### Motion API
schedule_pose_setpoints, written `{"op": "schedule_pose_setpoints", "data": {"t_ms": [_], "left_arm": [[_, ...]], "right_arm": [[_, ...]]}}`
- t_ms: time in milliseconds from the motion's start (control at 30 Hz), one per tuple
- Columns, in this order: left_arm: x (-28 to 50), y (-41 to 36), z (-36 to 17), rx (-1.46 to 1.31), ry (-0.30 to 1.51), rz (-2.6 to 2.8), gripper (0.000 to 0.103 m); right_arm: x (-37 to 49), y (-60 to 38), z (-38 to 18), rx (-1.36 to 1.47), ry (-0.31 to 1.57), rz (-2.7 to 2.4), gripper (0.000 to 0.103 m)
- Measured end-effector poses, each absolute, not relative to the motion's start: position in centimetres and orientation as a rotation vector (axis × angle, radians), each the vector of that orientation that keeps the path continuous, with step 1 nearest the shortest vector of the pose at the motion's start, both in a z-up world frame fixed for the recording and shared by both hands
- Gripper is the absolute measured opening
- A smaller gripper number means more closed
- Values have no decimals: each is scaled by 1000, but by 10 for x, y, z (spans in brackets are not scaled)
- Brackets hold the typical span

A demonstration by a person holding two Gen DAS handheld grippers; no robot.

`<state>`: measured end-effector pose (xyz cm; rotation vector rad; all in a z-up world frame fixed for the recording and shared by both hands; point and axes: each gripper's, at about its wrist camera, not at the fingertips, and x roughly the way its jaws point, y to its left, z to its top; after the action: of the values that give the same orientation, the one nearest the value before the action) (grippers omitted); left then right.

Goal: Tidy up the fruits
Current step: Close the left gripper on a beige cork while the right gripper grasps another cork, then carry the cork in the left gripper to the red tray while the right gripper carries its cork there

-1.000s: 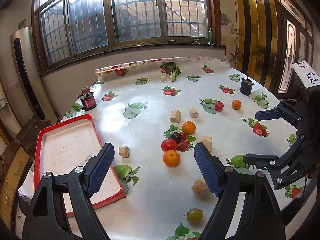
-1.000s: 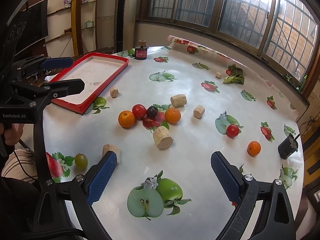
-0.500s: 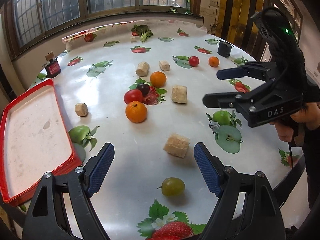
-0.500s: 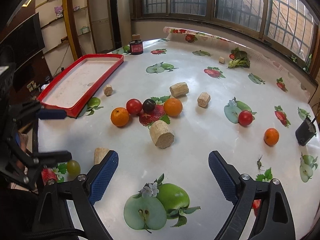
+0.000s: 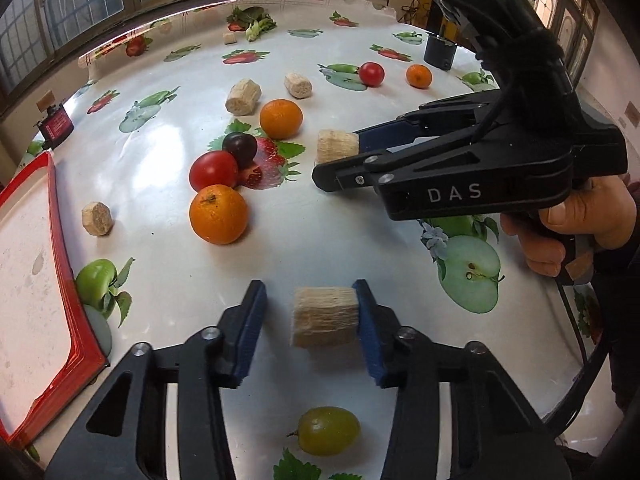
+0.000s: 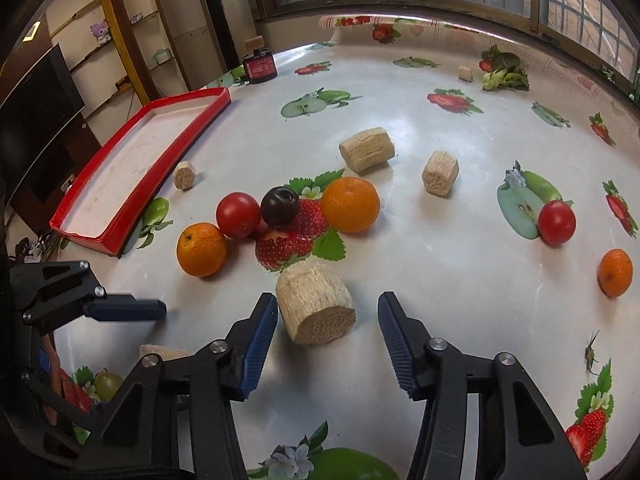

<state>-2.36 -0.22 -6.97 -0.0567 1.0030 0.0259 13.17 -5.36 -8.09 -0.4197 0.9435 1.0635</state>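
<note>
My left gripper (image 5: 310, 320) is open around a tan fibrous chunk (image 5: 325, 317) on the table; the chunk touches the right pad. A green grape (image 5: 329, 431) lies just below it. My right gripper (image 6: 327, 328) is open around another tan chunk (image 6: 316, 307), also seen in the left wrist view (image 5: 335, 146). Beyond lie two oranges (image 6: 201, 249) (image 6: 350, 205), a red tomato (image 6: 238, 215) and a dark plum (image 6: 280, 206). A second tomato (image 6: 556, 222) and small orange (image 6: 615, 273) lie to the right.
A red-rimmed tray (image 6: 100, 236) sits at the left edge, shown too in the left wrist view (image 5: 60, 236). More tan chunks (image 6: 367, 149) (image 6: 440, 173) (image 6: 184, 175) lie around. A red jar (image 6: 260, 66), leafy greens (image 6: 505, 76) and a black cup (image 5: 439, 52) stand farther back.
Both grippers dropped low toward the table and moved in. Each now straddles a tan chunk, and both jaws have narrowed.
</note>
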Motion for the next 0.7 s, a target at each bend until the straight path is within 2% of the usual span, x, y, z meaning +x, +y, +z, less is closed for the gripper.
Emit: {"op": "schedule_pose_setpoints", "data": {"t_ms": [67,700], "left_arm": [[-26,-2,-69,-60,1001,16,28],[-82,75,-25,-225,851,147,28]], "right_arm": [[132,-55,-80,-410,952,1072,38],[88,-48,-35,-339,899,1112,38]]}}
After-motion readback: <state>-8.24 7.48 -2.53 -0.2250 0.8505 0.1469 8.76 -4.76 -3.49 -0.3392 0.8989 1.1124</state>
